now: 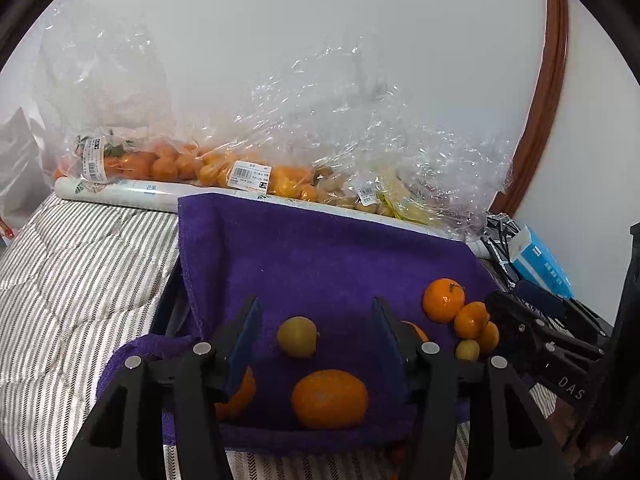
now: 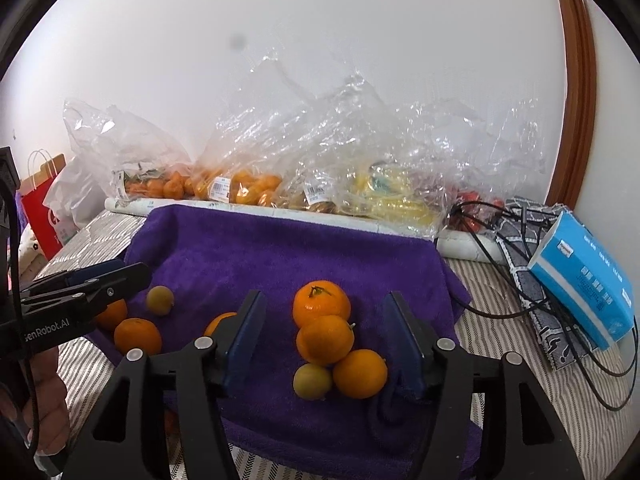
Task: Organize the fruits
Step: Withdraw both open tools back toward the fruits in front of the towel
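Observation:
A purple towel (image 1: 320, 248) lies spread on striped bedding. In the left wrist view my left gripper (image 1: 315, 302) stands open above it. A small yellow-green fruit (image 1: 297, 336) and a large orange (image 1: 329, 398) lie loose between its blue pads, touching neither. Another orange (image 1: 240, 394) peeks out beside the left finger. In the right wrist view my right gripper (image 2: 325, 295) is open around a cluster of three oranges (image 2: 325, 340) and a small green fruit (image 2: 312, 381), and its pads stand clear of them. My left gripper (image 2: 88, 284) shows at the left edge, near more oranges (image 2: 137, 335).
Clear plastic bags of oranges (image 1: 176, 164) and other fruit (image 2: 384, 196) line the wall behind a white roll (image 1: 132, 192). A blue tissue pack (image 2: 584, 276) and black cables (image 2: 560, 320) lie to the right. A red paper bag (image 2: 40, 208) stands at the far left. A hand (image 2: 48, 400) holds the left gripper.

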